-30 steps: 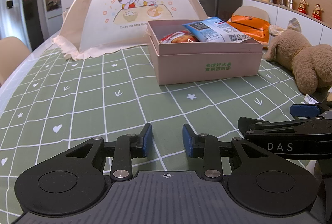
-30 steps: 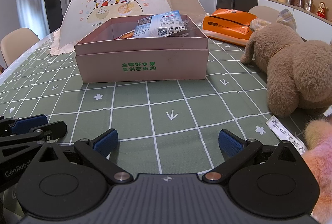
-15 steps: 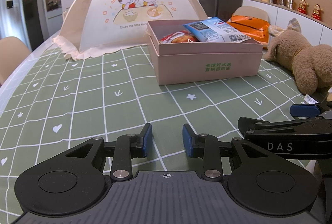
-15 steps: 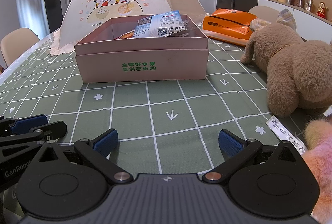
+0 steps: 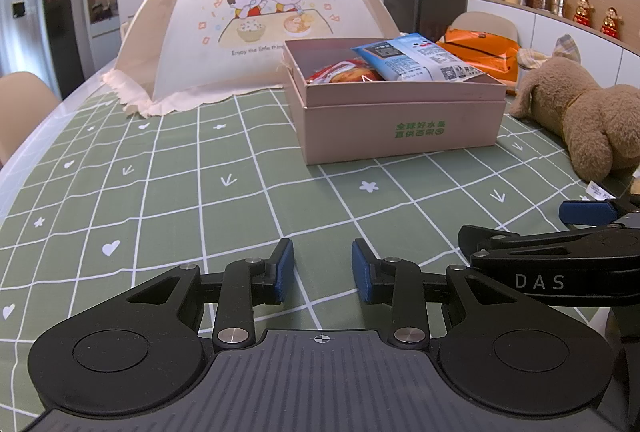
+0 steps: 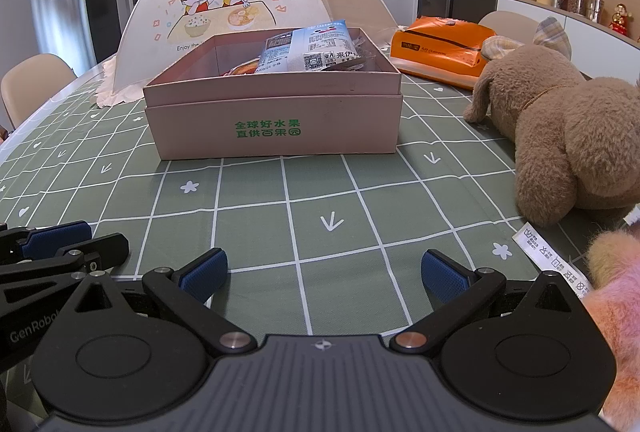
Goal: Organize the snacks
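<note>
On the green checked desk (image 6: 320,199), the pale pink cardboard box (image 6: 276,127) already holds a blue-and-white snack packet (image 6: 316,47) and a red one (image 5: 344,71). Left tool (image 5: 322,272) sits narrowly parted, right tool (image 6: 322,272) spread wide, both empty. Little seems left, perhaps the orange packet (image 6: 440,47) beyond the box.

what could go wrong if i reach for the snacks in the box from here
The blue-white snack packet lies tilted over the pink box's rim, so a nudge may tip it out. The brown plush dog lies close on the right and could snag the right gripper. The left gripper is only narrowly open, perhaps too narrow for a packet.
</note>
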